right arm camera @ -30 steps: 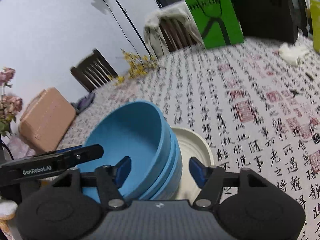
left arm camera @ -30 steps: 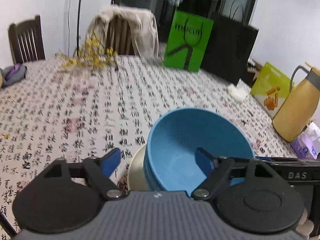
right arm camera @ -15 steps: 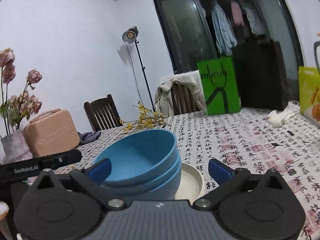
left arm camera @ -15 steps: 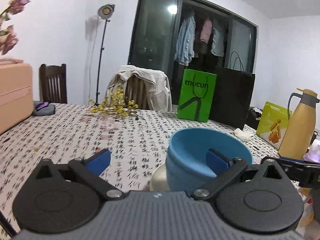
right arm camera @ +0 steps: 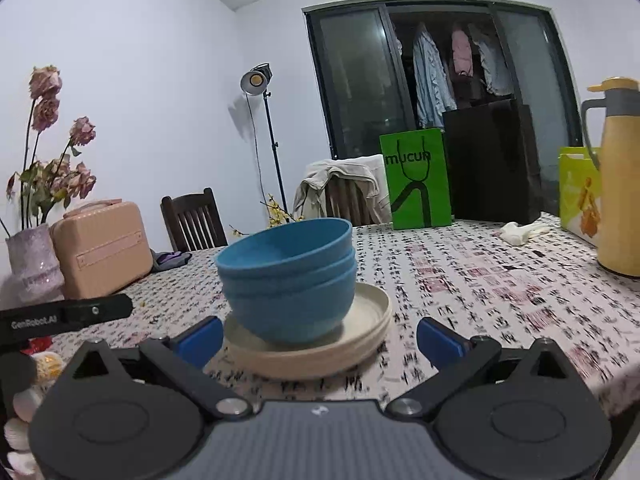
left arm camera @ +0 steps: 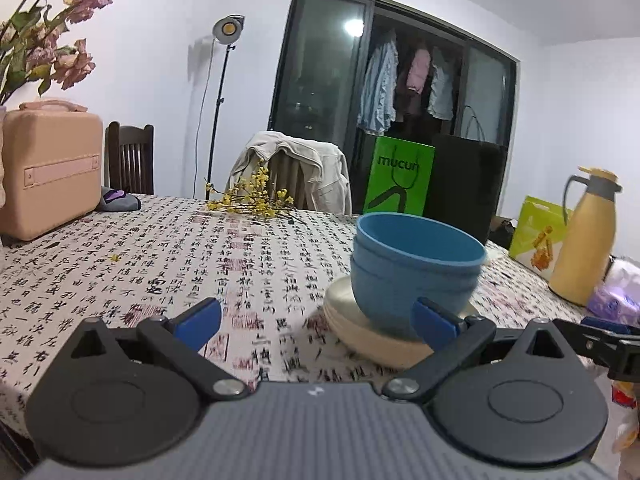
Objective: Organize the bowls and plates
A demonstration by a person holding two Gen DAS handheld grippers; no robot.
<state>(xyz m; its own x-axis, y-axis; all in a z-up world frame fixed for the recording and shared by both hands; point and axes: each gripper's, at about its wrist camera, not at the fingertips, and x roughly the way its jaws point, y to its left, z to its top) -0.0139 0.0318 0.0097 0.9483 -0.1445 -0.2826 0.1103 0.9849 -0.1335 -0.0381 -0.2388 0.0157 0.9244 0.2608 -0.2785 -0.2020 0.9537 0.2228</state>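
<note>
Right wrist view: blue bowls (right arm camera: 290,280) nested on stacked cream plates (right arm camera: 320,344) on tabletop (right arm camera: 500,280). Both grippers' jaws wide, holding nothing.

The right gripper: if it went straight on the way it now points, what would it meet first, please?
Probably the stacked cream plates under the nested blue bowls; the open right gripper frames them, though depth is unclear.

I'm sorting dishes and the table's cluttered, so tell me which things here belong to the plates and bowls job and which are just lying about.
Part of the job:
- blue bowls, nested
- cream plates, stacked under the bowls

Just lying about:
- green bag
- black bag
- yellow thermos
- pink case
- yellow flower sprig
- vase of dried roses
</note>
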